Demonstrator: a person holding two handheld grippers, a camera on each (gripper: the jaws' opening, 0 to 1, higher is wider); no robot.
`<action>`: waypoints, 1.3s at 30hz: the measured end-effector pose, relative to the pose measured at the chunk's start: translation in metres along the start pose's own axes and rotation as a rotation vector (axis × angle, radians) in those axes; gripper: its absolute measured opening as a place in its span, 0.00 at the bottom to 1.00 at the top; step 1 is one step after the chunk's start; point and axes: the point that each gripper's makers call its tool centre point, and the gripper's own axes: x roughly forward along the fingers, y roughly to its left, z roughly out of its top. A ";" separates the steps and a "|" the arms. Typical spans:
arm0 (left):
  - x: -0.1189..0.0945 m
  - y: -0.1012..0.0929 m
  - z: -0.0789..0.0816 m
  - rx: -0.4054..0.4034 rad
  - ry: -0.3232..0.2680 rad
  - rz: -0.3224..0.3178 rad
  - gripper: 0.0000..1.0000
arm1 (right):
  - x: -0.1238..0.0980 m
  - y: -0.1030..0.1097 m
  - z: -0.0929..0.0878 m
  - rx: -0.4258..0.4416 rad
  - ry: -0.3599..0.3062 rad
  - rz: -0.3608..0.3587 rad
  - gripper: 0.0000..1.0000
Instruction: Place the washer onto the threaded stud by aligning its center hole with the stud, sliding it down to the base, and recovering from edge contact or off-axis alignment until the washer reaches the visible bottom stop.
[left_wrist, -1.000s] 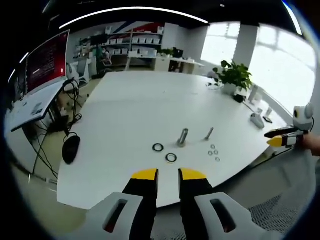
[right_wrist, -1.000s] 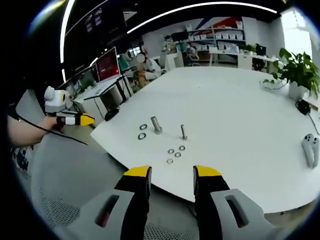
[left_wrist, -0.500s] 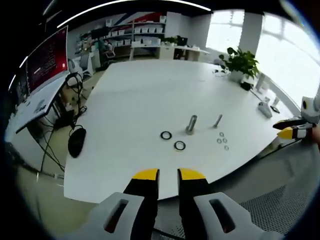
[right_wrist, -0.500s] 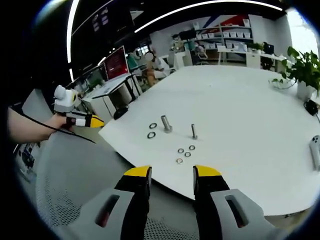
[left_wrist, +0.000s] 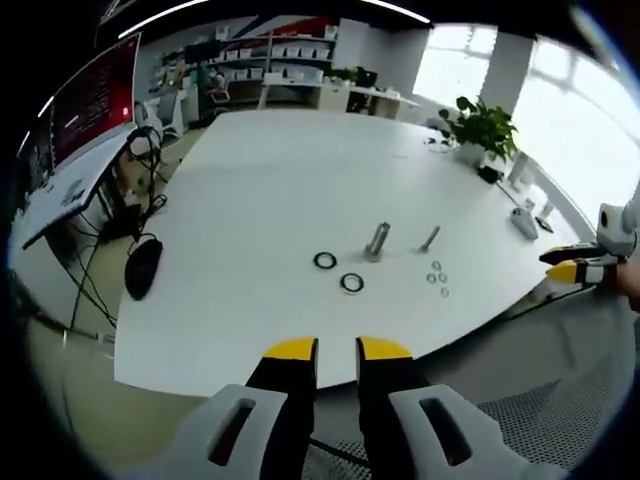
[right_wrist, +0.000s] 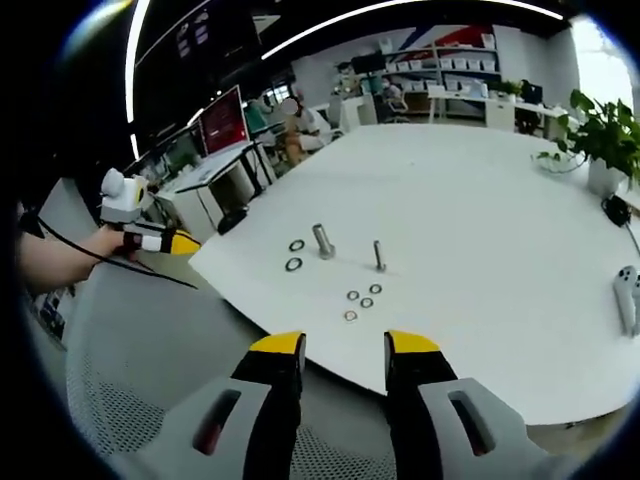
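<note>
On the white bench (left_wrist: 270, 180), two large washers (left_wrist: 351, 283) lie just beside a thick threaded stud (left_wrist: 377, 241), with a thinner stud (left_wrist: 429, 238) and small washers (left_wrist: 436, 279) near it. The left tool (left_wrist: 336, 348) hangs short of the bench edge, jaws slightly parted and empty. The right tool (right_wrist: 339, 343) is spread wider, empty too, off the bench

The small washers (left_wrist: 436, 279) and stud threads (left_wrist: 377, 241) are too tiny to make out.
</note>
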 end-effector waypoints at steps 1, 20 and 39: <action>0.000 -0.001 0.000 0.003 -0.002 0.000 0.12 | 0.000 0.000 -0.001 -0.002 0.005 -0.001 0.33; 0.008 -0.027 -0.019 0.065 0.162 -0.161 0.16 | -0.003 -0.002 -0.002 0.026 0.005 -0.010 0.33; 0.066 -0.039 0.015 0.178 0.268 -0.190 0.26 | -0.003 0.000 -0.001 0.024 -0.002 0.003 0.34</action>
